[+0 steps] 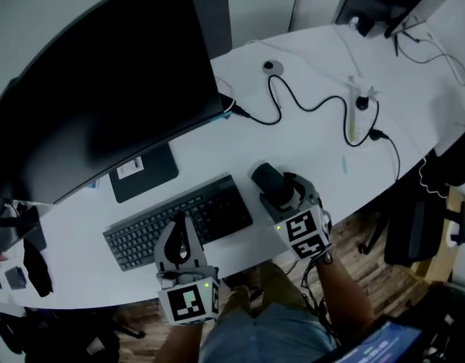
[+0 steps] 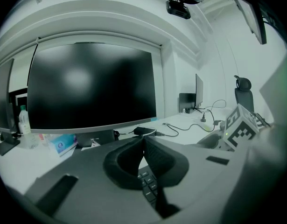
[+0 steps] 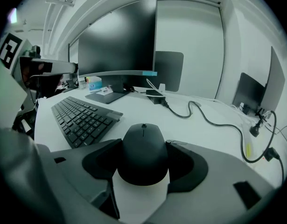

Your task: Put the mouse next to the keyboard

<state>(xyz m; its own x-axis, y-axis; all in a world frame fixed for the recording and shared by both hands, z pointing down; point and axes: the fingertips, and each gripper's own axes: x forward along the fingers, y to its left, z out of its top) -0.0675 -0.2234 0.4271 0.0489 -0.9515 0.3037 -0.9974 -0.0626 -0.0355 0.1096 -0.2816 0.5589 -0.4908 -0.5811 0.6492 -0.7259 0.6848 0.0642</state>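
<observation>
While the right gripper [image 1: 276,191] has its jaws clamped on the black mouse [image 3: 144,154], just right of the keyboard [image 1: 224,203] at the tabletop's [image 1: 315,150] near edge, the left gripper's [image 1: 181,224] jaws sit together over the keyboard's near side.

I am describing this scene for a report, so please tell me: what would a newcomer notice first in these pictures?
A large dark monitor fills the left of the white desk, with a black keyboard in front of it. Just right of the keyboard, the right gripper holds a black mouse between its jaws. The left gripper, jaws together, hangs over the keyboard's near edge.
</observation>
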